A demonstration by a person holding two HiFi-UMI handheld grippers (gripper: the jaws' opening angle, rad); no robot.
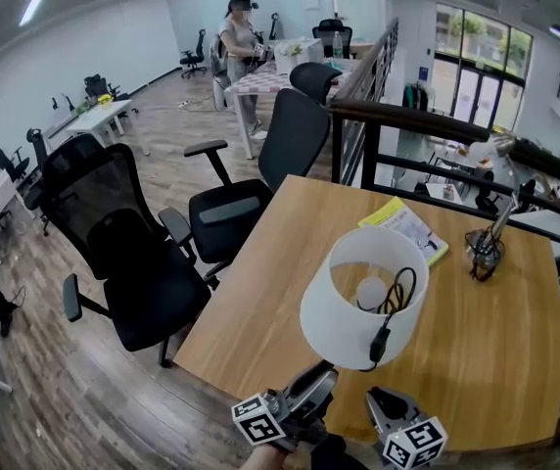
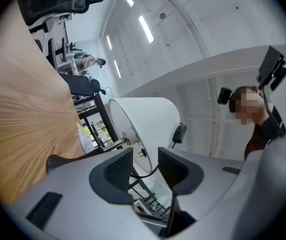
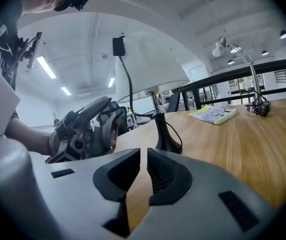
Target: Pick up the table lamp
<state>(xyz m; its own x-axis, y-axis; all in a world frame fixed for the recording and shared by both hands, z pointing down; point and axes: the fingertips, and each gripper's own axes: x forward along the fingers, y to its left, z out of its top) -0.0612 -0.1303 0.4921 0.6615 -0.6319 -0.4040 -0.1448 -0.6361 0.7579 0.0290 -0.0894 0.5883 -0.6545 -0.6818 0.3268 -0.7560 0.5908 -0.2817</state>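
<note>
The table lamp stands upright on the wooden table (image 1: 495, 360) near its front edge. Its white shade (image 1: 363, 297) carries a black cord with a switch (image 1: 382, 341) draped over the rim. In the right gripper view the dark base (image 3: 166, 136) rests on the wood under the shade (image 3: 153, 64). My left gripper (image 1: 319, 378) is just below the shade at the table edge. Its jaws stand open (image 2: 145, 166); the shade (image 2: 148, 124) and cord show through the gap, untouched. My right gripper (image 1: 378, 399) sits beside it, shut on nothing (image 3: 144, 161).
A yellow-edged booklet (image 1: 404, 228) and a small metal desk lamp (image 1: 484, 248) lie at the table's far side. A black railing (image 1: 456, 130) runs behind the table. Two black office chairs (image 1: 153, 253) (image 1: 270, 155) stand to the left. A person (image 1: 241, 47) stands far back.
</note>
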